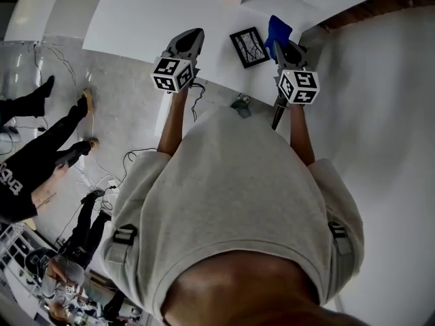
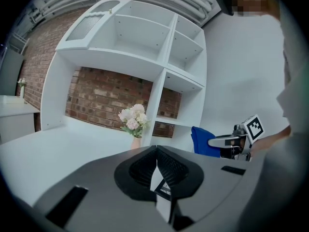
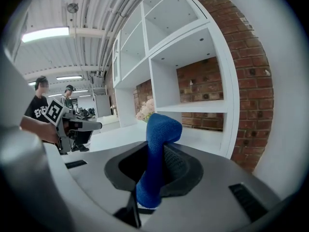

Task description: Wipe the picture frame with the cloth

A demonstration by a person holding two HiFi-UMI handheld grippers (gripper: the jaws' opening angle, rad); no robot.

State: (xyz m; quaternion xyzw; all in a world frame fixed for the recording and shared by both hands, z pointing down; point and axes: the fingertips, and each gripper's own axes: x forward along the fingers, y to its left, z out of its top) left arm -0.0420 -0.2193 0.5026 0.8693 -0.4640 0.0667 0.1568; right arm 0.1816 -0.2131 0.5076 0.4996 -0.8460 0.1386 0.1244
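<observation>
A small black picture frame lies flat on the white table, between my two grippers. My left gripper hovers to the left of it, jaws shut with nothing held; a corner of the frame shows below the jaws. My right gripper is just right of the frame, shut on a blue cloth. The cloth stands up between its jaws and folds over at the top. From the left gripper view the right gripper and the cloth appear at the right.
A white open shelf unit stands on the table's far side against a brick wall. A vase of pale flowers stands by the shelf. People stand on the floor at the left, with cables around them.
</observation>
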